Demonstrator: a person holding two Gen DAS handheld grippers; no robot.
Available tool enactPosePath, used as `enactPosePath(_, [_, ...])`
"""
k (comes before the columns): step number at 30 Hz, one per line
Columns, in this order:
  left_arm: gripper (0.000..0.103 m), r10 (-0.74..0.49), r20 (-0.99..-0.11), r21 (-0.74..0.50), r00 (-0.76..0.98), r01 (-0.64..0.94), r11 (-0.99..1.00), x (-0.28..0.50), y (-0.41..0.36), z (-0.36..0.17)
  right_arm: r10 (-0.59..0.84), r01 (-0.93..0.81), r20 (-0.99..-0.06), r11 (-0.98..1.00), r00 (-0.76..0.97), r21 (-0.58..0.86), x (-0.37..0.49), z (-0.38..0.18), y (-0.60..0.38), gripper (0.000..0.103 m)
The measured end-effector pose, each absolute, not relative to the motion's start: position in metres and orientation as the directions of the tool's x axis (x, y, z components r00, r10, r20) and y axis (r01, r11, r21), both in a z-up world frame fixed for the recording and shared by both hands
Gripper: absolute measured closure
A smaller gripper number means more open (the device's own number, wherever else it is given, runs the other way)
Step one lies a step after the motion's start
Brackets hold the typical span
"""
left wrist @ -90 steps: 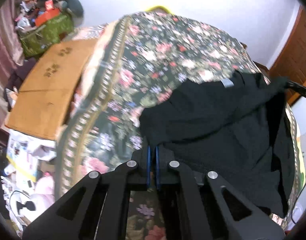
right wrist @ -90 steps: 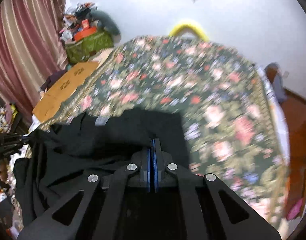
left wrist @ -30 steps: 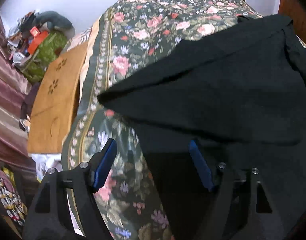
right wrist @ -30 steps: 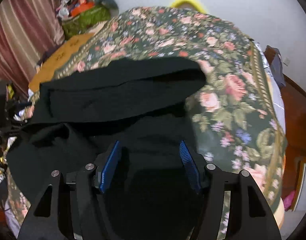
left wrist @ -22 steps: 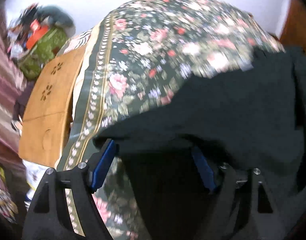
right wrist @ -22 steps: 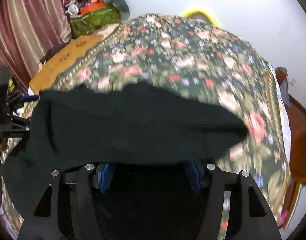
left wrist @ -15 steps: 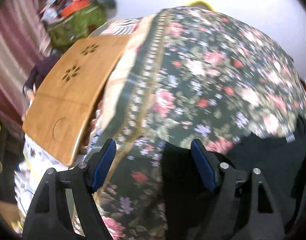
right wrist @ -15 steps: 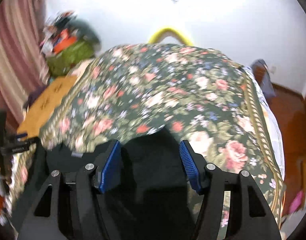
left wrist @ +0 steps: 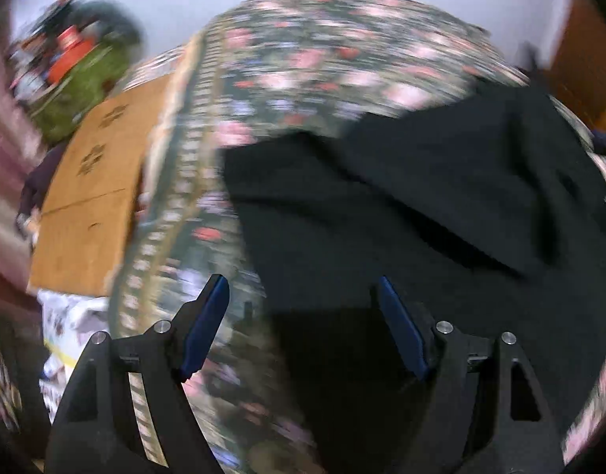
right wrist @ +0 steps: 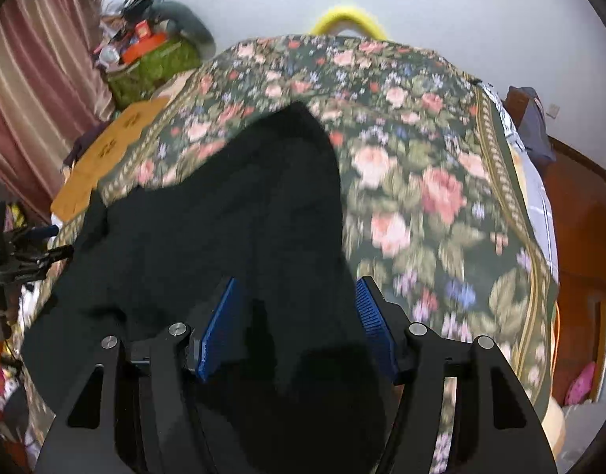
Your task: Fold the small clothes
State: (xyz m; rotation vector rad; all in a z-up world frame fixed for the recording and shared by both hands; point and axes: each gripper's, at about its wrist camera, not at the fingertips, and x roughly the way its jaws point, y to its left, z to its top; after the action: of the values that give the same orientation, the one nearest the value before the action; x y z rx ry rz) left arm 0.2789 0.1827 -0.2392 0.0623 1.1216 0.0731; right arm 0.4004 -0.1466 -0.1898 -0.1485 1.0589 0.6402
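A black garment [left wrist: 421,197] lies rumpled on the floral bedspread [left wrist: 303,59], with one layer lying over another. My left gripper [left wrist: 303,316] hovers open over its left edge; cloth and bedspread show between the blue pads [left wrist: 208,320], which press on nothing. In the right wrist view the same garment [right wrist: 223,217] stretches from a far corner down under my right gripper [right wrist: 297,324]. That gripper is open too, its pads [right wrist: 372,324] apart above the cloth. The left gripper [right wrist: 22,252] shows at the left rim of that view.
A wooden board [left wrist: 85,197] leans by the bed's left side. Behind it stand a green bag [right wrist: 152,63] piled with clutter and a striped curtain [right wrist: 38,79]. A yellow object [right wrist: 346,19] peeks over the bed's far end. Brown wooden flooring [right wrist: 579,217] is at the right.
Both grippers were shut on the black cloth in the earliest frames and are open now. The cloth has been laid over itself. Both views swung up toward the wall and back down.
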Motion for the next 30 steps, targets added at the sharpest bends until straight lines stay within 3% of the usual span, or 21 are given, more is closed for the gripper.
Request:
enactPosePath(4, [0.022,0.042,-0.88,0.1,0.474,0.098,0.99,0.267,0.129,-0.234,0.414,-0.58,-0.857,0.795,0.307,0.177,0.384,-0.202,-0.148,0.045])
enactPosePath(8, [0.022,0.134,-0.851,0.213,0.507,0.1,0.972,0.291,0.101,-0.233,0.404,-0.595,-0.867,0.786,0.292,0.166,0.376,-0.214,-0.146,0.045])
enactPosePath(12, [0.022,0.064,-0.891,0.088,0.45,0.033,0.996,0.352,0.114,-0.233,0.417,-0.593,-0.863,0.784,0.286,0.183,0.374,-0.217,-0.149,0.045])
enactPosePath(20, [0.025,0.193,-0.892,0.1,0.409,-0.238,0.966,0.445,0.167,-0.238,0.429,-0.584,-0.835,0.794,0.344,0.168,0.371,-0.206,-0.162,0.045])
enactPosePath(24, [0.025,0.165,-0.894,0.046,0.416,-0.281,0.959,0.423,0.201,-0.236,0.44,-0.572,-0.819,0.802,0.369,0.173,0.374,-0.2,-0.173,0.045])
enactPosePath(30, [0.025,0.222,-0.883,0.115,0.414,-0.267,0.957,0.36,0.23,-0.236,0.467,-0.576,-0.801,0.794,0.375,0.193,0.399,-0.196,-0.156,0.045])
